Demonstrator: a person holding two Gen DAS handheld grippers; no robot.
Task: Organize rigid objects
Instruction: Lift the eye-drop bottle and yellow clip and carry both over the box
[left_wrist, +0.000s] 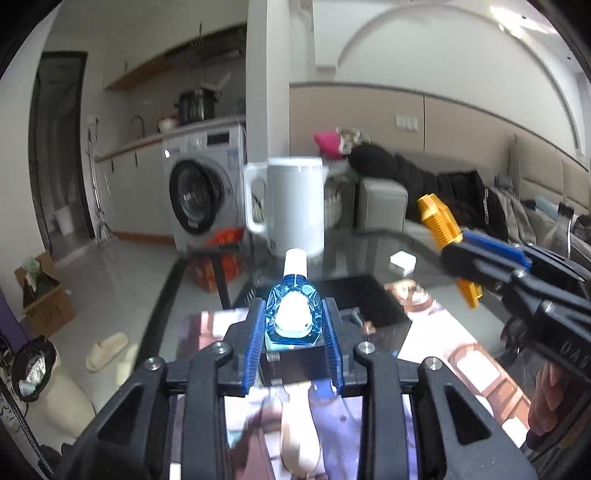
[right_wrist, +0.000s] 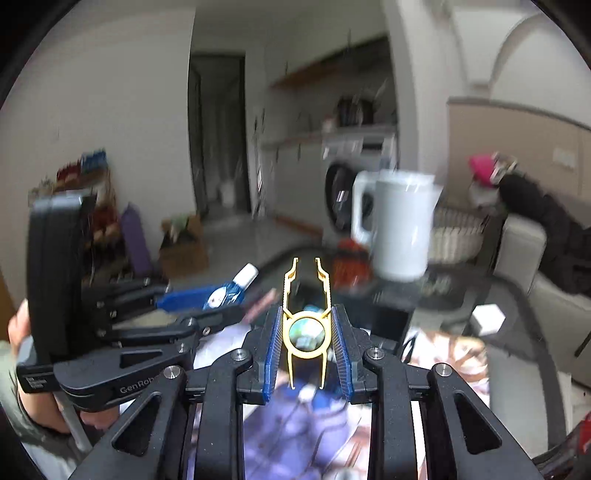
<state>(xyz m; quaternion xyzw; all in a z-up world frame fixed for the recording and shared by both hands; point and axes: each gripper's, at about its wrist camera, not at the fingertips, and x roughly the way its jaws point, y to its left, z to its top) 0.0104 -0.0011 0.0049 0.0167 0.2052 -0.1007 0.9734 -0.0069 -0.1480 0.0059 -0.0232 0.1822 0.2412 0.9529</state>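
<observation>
A small blue faceted bottle (left_wrist: 293, 314) with a white cap is clamped between the blue pads of my left gripper (left_wrist: 294, 323), held above the table. The same bottle (right_wrist: 231, 291) shows at the left of the right wrist view, in the left gripper (right_wrist: 207, 301). My right gripper (right_wrist: 306, 332) is shut on a gold metal tool (right_wrist: 306, 325) with a round ring and two prongs pointing forward. That gold tool (left_wrist: 441, 225) and the right gripper (left_wrist: 476, 254) appear at the right of the left wrist view. A black open box (left_wrist: 373, 295) sits just beyond both.
A white jug (left_wrist: 291, 203) with a handle stands on the glass table (left_wrist: 369, 251) behind the box. A small white block (left_wrist: 402, 261) lies to its right. A printed mat (left_wrist: 461, 354) covers the near table. A grey sofa with dark clothes lies at the right, floor and washing machine at the left.
</observation>
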